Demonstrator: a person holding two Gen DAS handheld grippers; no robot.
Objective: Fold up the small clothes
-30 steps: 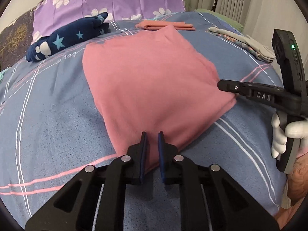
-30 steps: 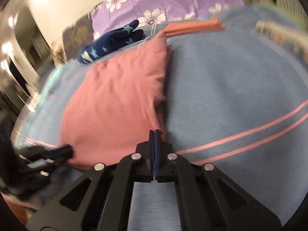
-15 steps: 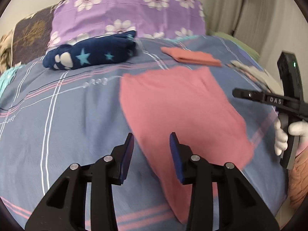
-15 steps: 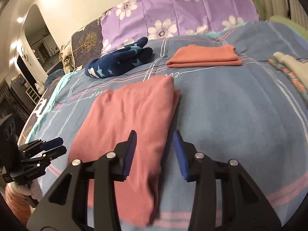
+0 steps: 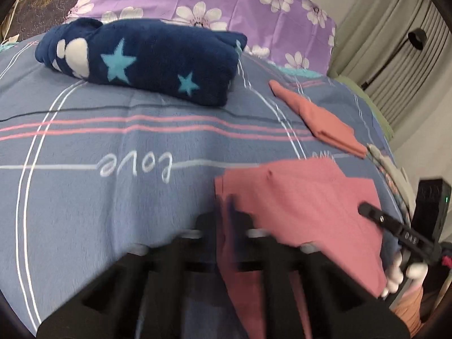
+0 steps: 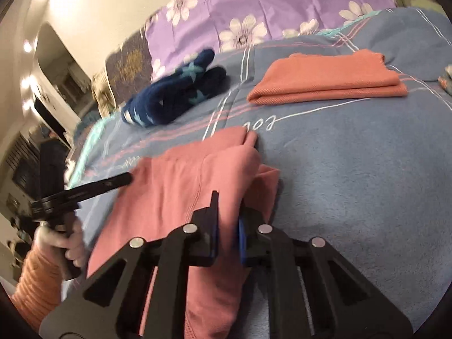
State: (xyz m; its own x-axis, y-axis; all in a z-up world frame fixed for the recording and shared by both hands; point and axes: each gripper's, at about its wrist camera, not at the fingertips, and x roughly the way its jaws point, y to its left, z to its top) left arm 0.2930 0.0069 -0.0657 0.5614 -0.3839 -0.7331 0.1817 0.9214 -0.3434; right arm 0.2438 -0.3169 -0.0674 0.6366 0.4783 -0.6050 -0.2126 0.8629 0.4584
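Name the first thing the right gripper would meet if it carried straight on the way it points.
The right gripper, already clamped on the pink folded cloth, would probably run over that cloth, then bare blue bedspread; the folded orange cloth lies further off, though depth is unclear.

Both views are fisheye pictures with a black vignette around the rim, and straight stripes on the bedspread [image 5: 118,130] bow outward toward the edges. The left wrist view has soft, even indoor light with little shadow; the left gripper [image 5: 226,220] itself is smeared by motion blur — its pads and rivets run into streaks — while the navy star-print bundle [image 5: 147,59] ahead of it stays fairly crisp. The right wrist view is warmer: ceiling lamps [image 6: 26,46] far to the tool's left blow out into glare on the wall [image 6: 93,8], and that whole side is blurred, though the right gripper [image 6: 228,226] is sharp.
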